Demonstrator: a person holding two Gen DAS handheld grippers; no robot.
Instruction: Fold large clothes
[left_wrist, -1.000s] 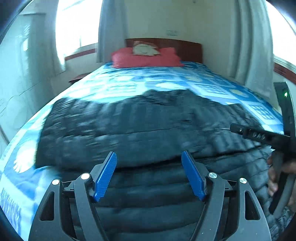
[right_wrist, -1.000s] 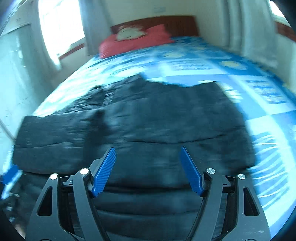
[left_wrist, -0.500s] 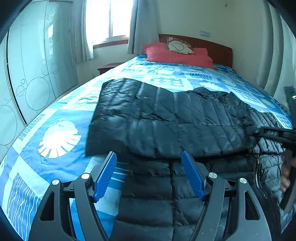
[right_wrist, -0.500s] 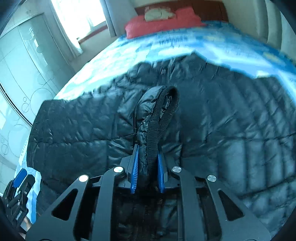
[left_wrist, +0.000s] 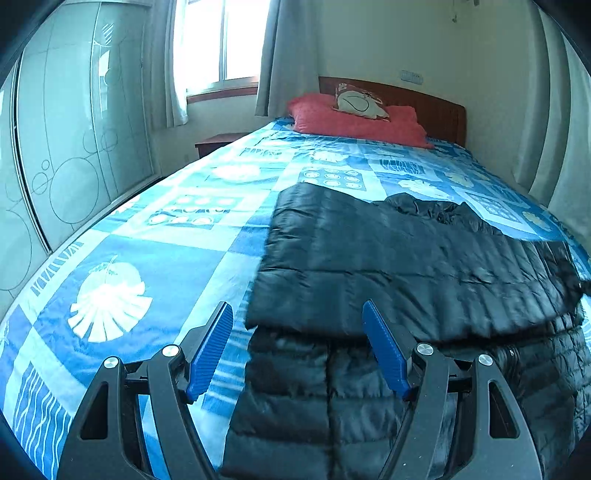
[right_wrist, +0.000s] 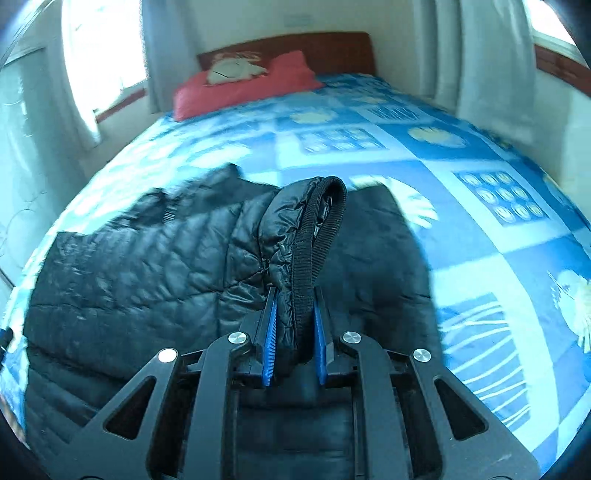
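A black quilted puffer jacket (left_wrist: 406, 258) is lying spread across the blue patterned bedspread (left_wrist: 155, 258), filling the lower centre and right of the left wrist view, with one quilted panel folded over the rest. In the right wrist view, a ribbed cuff (right_wrist: 314, 240) at the end of a sleeve is standing up in the centre of the frame, and the right gripper (right_wrist: 293, 332) is pinching it between its blue pads, its jaws having just been closing onto it. The left gripper (left_wrist: 297, 350) is hanging at the bottom of its own frame with jaws spread wide, gripping nothing, above the jacket's near left edge. A red pillow (left_wrist: 354, 118) is lying at the wooden headboard (left_wrist: 436, 107) in the upper centre.
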